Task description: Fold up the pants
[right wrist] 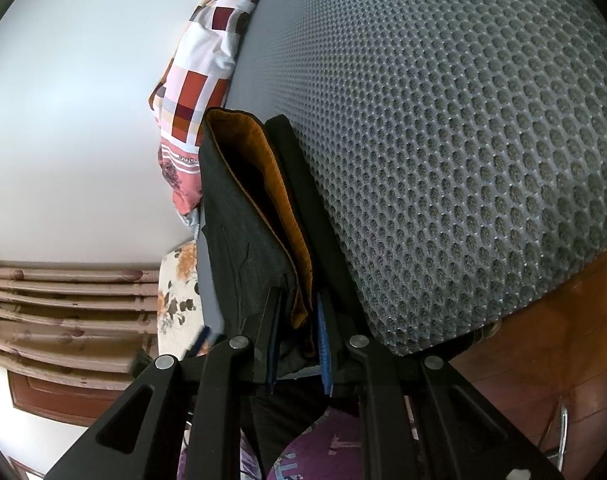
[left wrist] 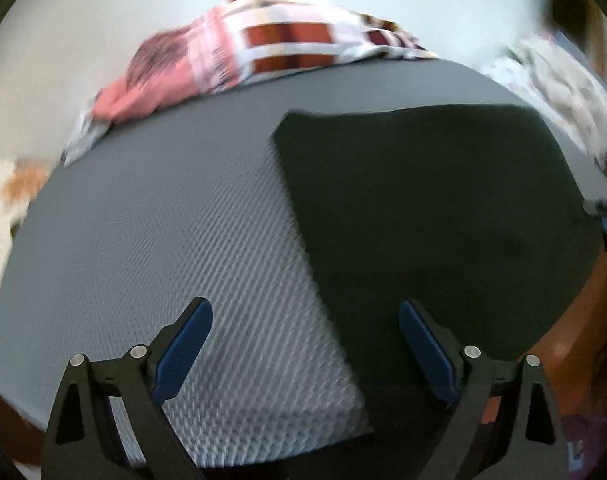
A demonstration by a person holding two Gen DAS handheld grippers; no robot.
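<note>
Dark pants (left wrist: pixel 443 216) spread flat at right of the left wrist view on a grey honeycomb mat (left wrist: pixel 163 240). Left gripper (left wrist: pixel 305 344) spread wide, empty, low centre. Right gripper (right wrist: pixel 299 328) pinched tight on pants waistband (right wrist: pixel 263 184), orange lining showing, centre frame.

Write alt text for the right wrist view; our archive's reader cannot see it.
The right gripper is shut on the edge of dark charcoal pants with an orange-brown lining, lifted beside a grey honeycomb-textured mat. A red, white and maroon checked cloth lies bunched behind, against a pale wall.
</note>
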